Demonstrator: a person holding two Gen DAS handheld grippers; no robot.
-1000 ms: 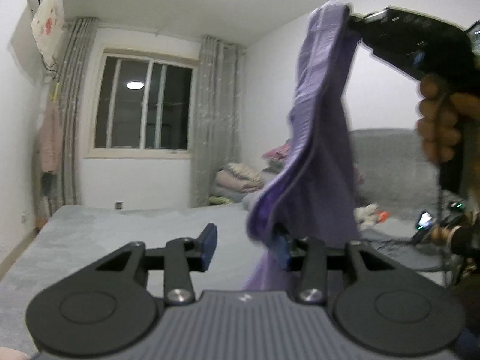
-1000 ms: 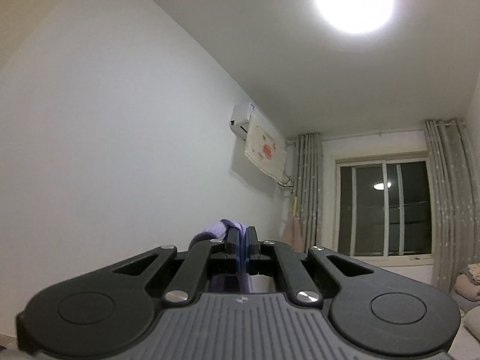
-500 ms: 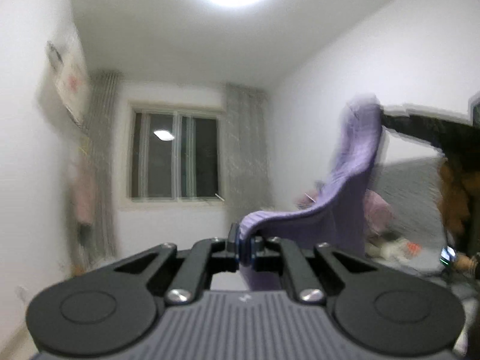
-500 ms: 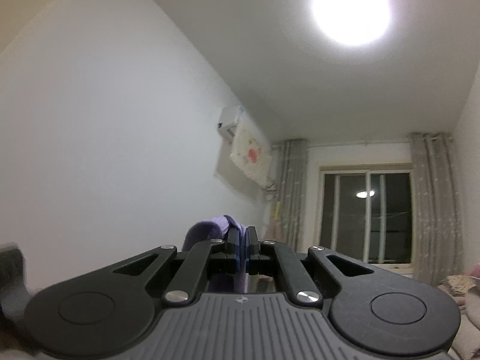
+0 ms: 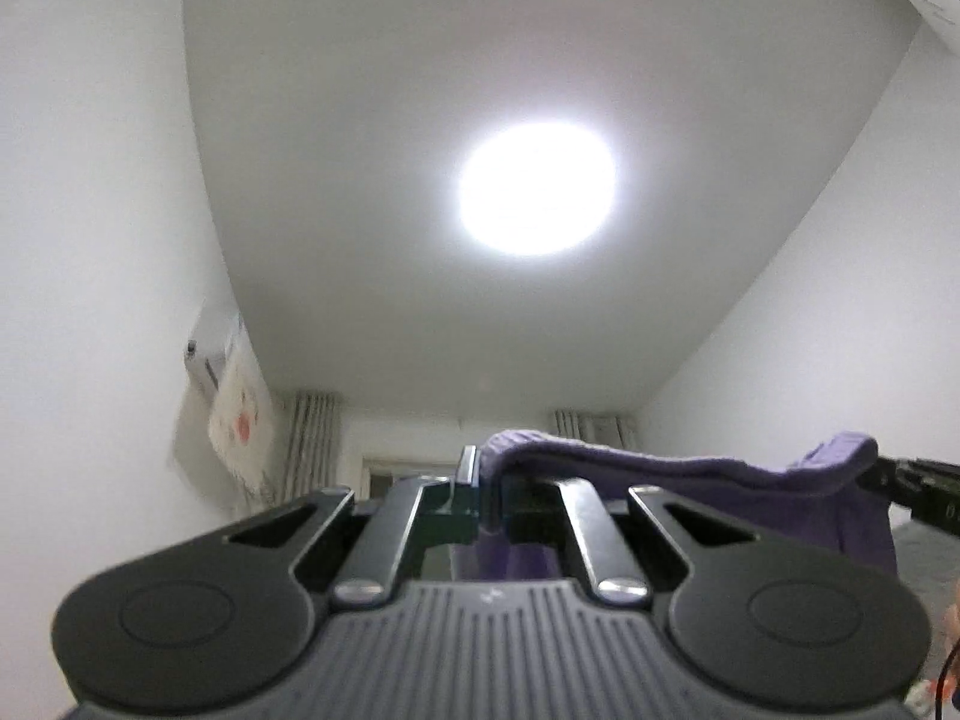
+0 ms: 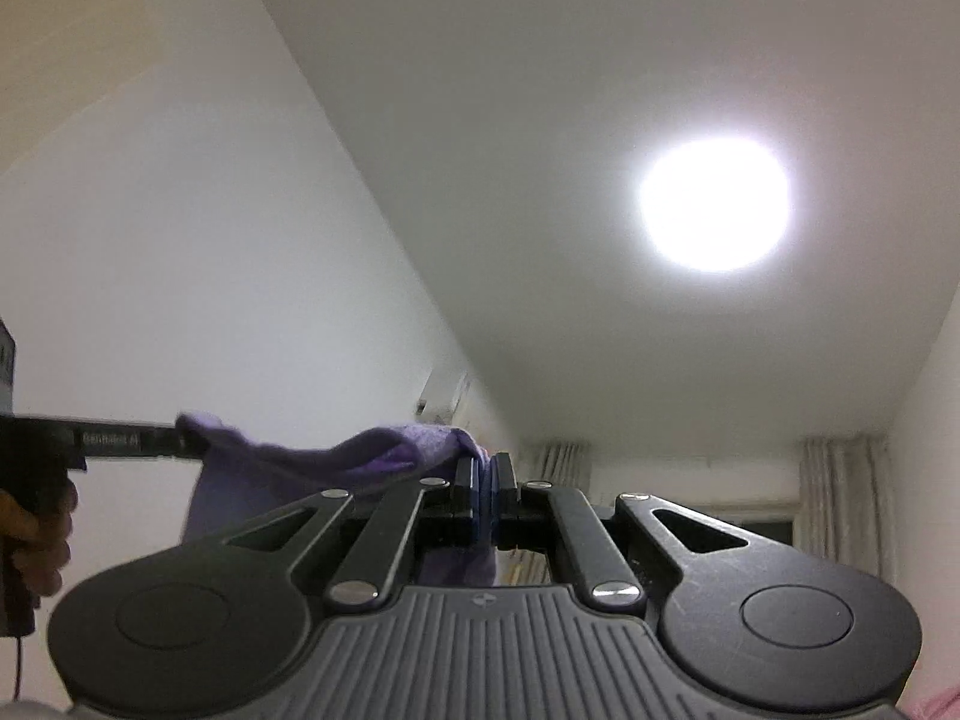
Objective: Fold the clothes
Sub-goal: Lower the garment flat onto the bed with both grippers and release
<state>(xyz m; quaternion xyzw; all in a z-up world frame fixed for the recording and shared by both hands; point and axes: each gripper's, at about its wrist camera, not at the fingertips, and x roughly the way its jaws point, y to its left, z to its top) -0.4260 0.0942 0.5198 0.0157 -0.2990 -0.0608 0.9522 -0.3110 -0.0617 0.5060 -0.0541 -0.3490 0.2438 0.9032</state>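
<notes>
A purple knitted garment point(image 5: 690, 471) is stretched between both grippers, high in the air. My left gripper point(image 5: 487, 483) is shut on one corner of it; the cloth runs right to the other gripper's tip at the frame edge point(image 5: 918, 483). In the right wrist view my right gripper point(image 6: 485, 480) is shut on the other corner of the purple garment point(image 6: 372, 450), which stretches left to the left gripper's black fingers point(image 6: 120, 438), held by a hand point(image 6: 36, 540). Both cameras point up at the ceiling. The garment's lower part hangs hidden behind the gripper bodies.
A round ceiling lamp point(image 5: 537, 189) shines overhead. An air conditioner with a cloth cover point(image 5: 222, 384) hangs on the left wall. Curtains point(image 6: 840, 498) and a window top show at the far wall. The bed is out of view.
The left gripper has shut on the garment's lower corner and lifted it. Both grippers tilted upward, and the garment now stretches level between them instead of hanging down.
</notes>
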